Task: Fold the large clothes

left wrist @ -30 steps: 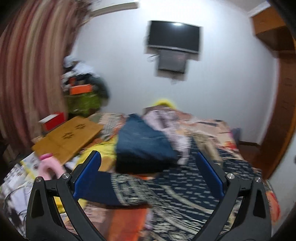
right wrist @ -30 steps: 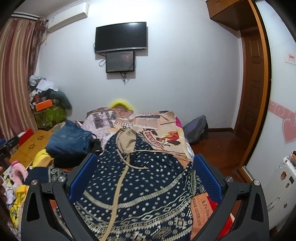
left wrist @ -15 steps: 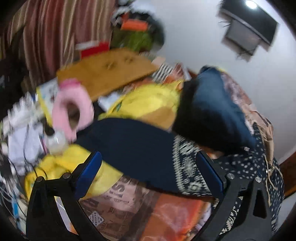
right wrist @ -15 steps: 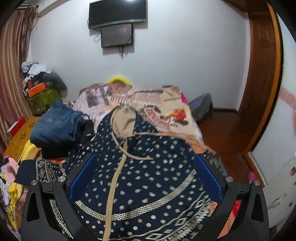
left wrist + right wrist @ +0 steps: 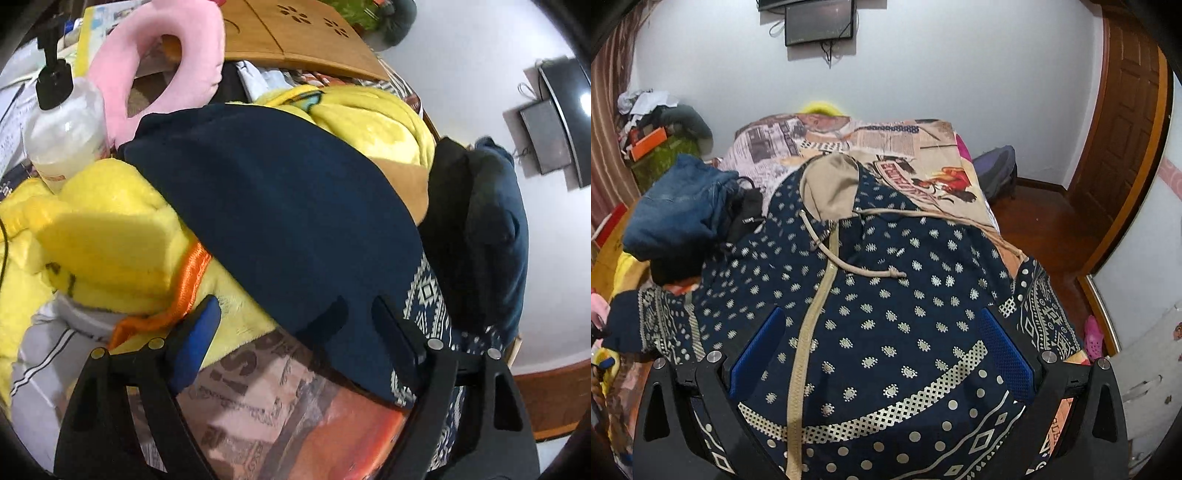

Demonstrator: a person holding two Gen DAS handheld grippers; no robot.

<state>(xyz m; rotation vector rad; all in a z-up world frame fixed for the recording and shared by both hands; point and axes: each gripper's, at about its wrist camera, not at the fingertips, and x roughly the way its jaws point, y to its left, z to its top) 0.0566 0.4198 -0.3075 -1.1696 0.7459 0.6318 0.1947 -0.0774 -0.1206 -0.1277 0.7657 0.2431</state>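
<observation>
A large navy hoodie (image 5: 886,295) with cream dots, a beige zip and a beige hood lies spread front-up on the bed. Its left sleeve, with a plain navy cuff (image 5: 288,206), stretches out over yellow plush things. My left gripper (image 5: 295,317) is open, low over that cuff, with the cuff's edge between its fingers. My right gripper (image 5: 882,332) is open above the hoodie's lower front, holding nothing.
A pile of folded jeans and a black bag (image 5: 683,218) sits left of the hoodie. Yellow plush blankets (image 5: 110,229), a pink neck pillow (image 5: 162,48), a pump bottle (image 5: 62,125) and a wooden board (image 5: 295,33) crowd the bed's left side. A door (image 5: 1126,140) stands at the right.
My left gripper has swung down and left, closing in on the sleeve cuff. My right gripper has dropped lower over the hoodie's front.
</observation>
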